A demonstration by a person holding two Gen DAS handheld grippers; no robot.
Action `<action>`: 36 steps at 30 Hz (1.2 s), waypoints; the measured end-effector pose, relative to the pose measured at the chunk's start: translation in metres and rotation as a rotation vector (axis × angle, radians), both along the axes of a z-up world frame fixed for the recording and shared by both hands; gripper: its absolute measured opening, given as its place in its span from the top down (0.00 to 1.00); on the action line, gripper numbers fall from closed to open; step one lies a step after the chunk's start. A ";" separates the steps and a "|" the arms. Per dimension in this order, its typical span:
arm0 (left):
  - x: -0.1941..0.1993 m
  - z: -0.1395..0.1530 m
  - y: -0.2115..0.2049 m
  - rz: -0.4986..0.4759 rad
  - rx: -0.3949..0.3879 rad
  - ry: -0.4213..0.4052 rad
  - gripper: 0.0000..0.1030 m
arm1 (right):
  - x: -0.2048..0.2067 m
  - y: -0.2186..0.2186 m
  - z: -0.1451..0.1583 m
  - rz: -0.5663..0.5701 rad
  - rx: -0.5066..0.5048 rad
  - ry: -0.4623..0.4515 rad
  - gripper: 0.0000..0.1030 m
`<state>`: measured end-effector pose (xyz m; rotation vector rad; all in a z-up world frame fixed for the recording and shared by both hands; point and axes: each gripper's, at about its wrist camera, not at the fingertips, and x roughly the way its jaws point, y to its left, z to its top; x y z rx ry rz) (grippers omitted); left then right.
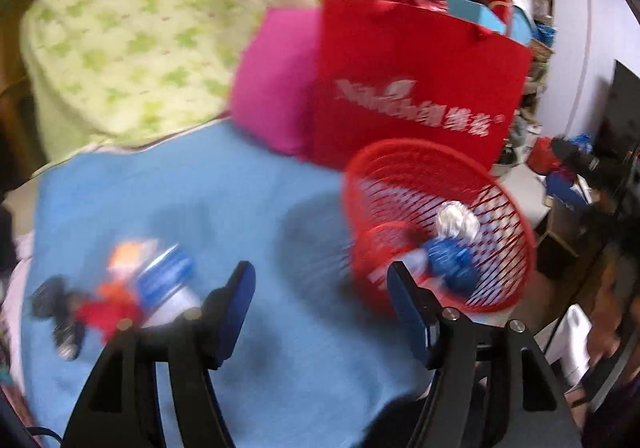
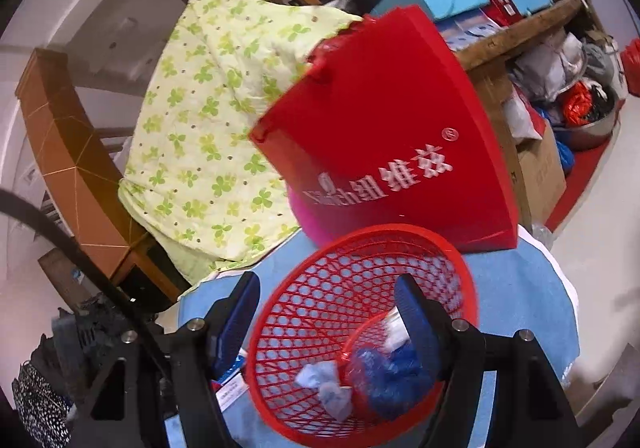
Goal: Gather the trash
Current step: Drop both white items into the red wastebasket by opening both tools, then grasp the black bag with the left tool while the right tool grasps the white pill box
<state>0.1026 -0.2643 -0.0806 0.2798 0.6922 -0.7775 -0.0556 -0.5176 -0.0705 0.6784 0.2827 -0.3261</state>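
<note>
A red plastic mesh basket (image 1: 440, 224) stands on a blue cloth (image 1: 200, 199), its open lattice wall letting the cloth show through, and inside it lie crumpled scraps: a silvery foil ball (image 1: 458, 221) toward twelve o'clock within the basket and a crinkled blue wrapper (image 1: 452, 262) just below it, touching it. From the right wrist the same basket (image 2: 360, 288) shows that blue wrapper (image 2: 384, 380) at about five o'clock of its floor, with a pale blue-white crumpled paper (image 2: 326, 388) beside it at seven o'clock. Behind the basket, at twelve o'clock, a red paper bag (image 1: 416, 87) with white lettering stands upright, a pink bag (image 1: 276, 87) at its nine o'clock side, and a green clover-print quilt (image 1: 140, 27) is heaped beyond. The left gripper (image 1: 322, 280) hangs over the cloth with its jaws wide apart and nothing between them; its right finger sits in front of the basket's near wall (contact cannot be told through the blur). At nine o'clock from it lies a blurred red, orange and blue packet (image 1: 136, 280) on the cloth. The right gripper (image 2: 326, 288) is also spread wide and holds nothing, its right finger over the basket's mouth and its left finger outside the rim.
</note>
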 end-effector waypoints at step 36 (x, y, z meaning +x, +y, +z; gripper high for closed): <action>0.076 -0.079 0.307 0.715 -0.191 0.130 0.31 | 0.274 0.226 -0.138 0.490 0.236 0.567 0.28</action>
